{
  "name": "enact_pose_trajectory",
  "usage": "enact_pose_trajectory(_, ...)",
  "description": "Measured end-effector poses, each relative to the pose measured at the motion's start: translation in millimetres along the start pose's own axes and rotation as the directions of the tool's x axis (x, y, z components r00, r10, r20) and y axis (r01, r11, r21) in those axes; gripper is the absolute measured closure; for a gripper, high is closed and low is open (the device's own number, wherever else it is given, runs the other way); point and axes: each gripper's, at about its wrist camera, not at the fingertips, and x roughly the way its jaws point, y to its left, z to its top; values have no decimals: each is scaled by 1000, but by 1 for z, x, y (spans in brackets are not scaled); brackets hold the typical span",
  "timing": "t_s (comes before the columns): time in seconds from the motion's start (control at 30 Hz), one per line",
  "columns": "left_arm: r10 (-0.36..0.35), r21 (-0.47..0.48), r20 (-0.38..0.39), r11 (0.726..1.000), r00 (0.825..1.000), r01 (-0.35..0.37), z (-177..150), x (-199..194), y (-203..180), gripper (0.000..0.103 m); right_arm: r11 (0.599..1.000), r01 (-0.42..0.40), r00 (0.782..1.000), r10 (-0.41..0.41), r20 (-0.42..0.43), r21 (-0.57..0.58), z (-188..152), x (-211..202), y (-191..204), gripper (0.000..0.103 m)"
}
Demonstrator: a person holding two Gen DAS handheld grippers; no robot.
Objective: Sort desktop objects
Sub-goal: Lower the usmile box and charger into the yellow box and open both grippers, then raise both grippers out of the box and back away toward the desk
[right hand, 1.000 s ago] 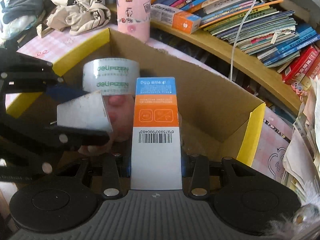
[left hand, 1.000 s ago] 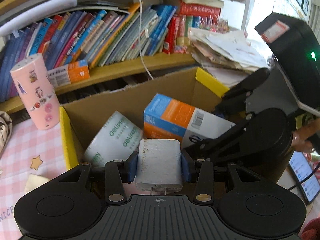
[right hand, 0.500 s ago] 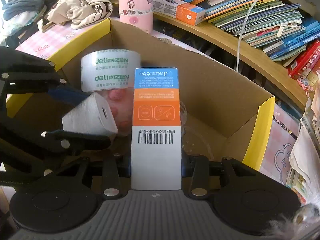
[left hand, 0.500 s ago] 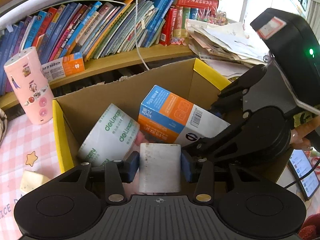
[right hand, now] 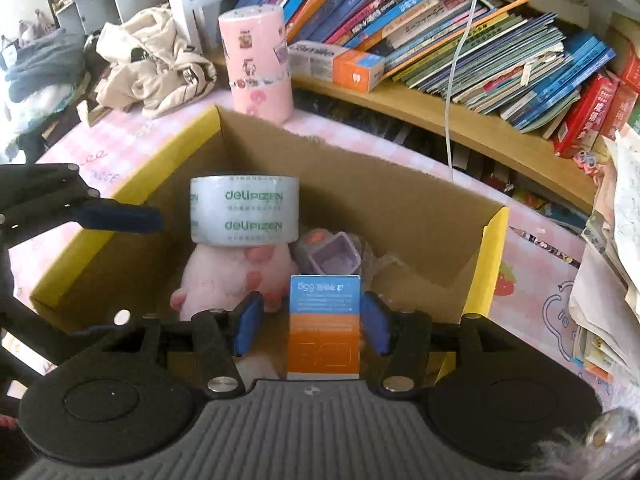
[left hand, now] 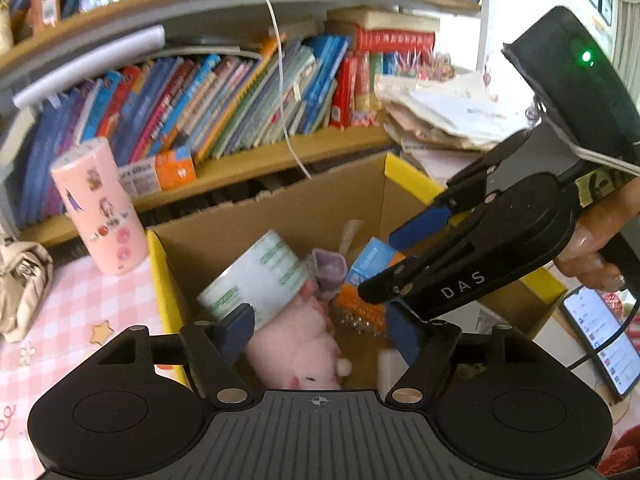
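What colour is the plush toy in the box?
Pink plush toy, clearest in the right wrist view.

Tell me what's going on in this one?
A person is sorting desk clutter into a cardboard box with two hand-held grippers. Both the left hand-held gripper and the right hand-held gripper are open over it. The blue-and-orange carton stands between the right's fingers, beside the tape roll and pink plush toy.

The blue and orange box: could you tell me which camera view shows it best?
The right wrist view: the blue and orange box stands front-on between the open right gripper fingers. In the left wrist view, that gripper covers most of it.
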Motion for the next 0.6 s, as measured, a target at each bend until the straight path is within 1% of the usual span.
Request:
enact_pose_trajectory(0.17,28,-7,54,1000,998,-28,-2,-24,0,25,1000,9,999,-9,33,1,-5,-14,9,43)
enact_pose_trajectory(0.33,62,-32,94,998,994,-60,-8,-47,3,19,999,37,996,-40,84,38,-10,-30,17,42)
enact_pose_trajectory(0.5,88,-74,105,994,991,-81,-21,-68,9,19,995,63,988,-72,135,71,-17,-45,26,41)
enact_pose_trajectory(0.6,110,-94,110,991,988,-100,-28,-81,13,19,993,85,981,-97,169,79,-22,-54,35,38)
